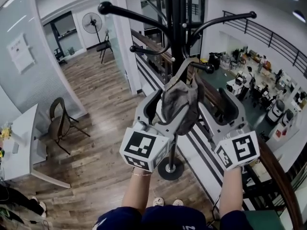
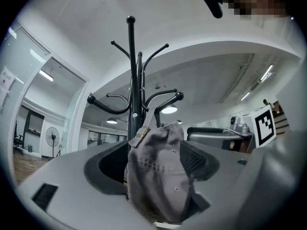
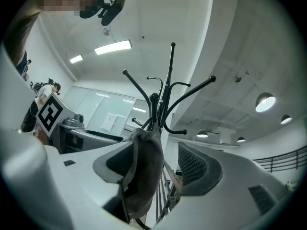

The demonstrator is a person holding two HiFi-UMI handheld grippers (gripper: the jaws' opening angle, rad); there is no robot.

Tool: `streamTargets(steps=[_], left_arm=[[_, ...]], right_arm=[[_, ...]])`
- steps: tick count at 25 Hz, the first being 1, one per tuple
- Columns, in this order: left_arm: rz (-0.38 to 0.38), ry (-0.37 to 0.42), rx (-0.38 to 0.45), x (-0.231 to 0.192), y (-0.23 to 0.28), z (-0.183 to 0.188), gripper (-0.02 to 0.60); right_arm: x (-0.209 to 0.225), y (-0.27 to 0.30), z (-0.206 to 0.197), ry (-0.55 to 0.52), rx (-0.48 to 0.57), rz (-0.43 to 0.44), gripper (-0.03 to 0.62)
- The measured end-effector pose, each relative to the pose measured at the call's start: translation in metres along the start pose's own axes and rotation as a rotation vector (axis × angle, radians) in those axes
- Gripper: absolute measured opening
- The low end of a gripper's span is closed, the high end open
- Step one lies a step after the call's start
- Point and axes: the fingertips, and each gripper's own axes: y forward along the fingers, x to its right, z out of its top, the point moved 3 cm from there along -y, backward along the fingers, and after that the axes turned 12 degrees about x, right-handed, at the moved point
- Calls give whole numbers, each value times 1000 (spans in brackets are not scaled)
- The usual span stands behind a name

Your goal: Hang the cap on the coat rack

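Note:
A grey cap (image 1: 180, 107) hangs by its back strap from a lower hook (image 1: 204, 67) of the black coat rack (image 1: 175, 13). My left gripper (image 1: 168, 110) is open, its jaws spread wide to either side of the cap. In the left gripper view the cap (image 2: 160, 176) droops between the two pads, below the rack (image 2: 130, 71). My right gripper (image 1: 218, 110) is open too, just right of the cap. In the right gripper view the cap (image 3: 141, 176) lies against the left jaw, with a clear gap to the right pad (image 3: 194, 166).
The rack's round base (image 1: 170, 169) stands on the wood floor beside a glass balustrade with a wooden handrail (image 1: 283, 176). A chair (image 1: 60, 121) and a white table (image 1: 24, 143) are at the left, and a fan (image 1: 91, 22) stands far back.

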Motion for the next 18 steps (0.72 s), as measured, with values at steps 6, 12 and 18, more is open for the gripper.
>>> streamTargets(steps=[6, 12, 18], left_arm=[[4, 57, -83, 16, -35, -12, 322], [42, 4, -93, 22, -78, -53, 322], [66, -6, -106, 46, -119, -92, 322]], right_arm=[[-12, -44, -2, -31, -35, -34, 282], [-25, -88, -43, -30, -127, -91, 281], [-42, -134, -95, 44, -245, -192, 281]])
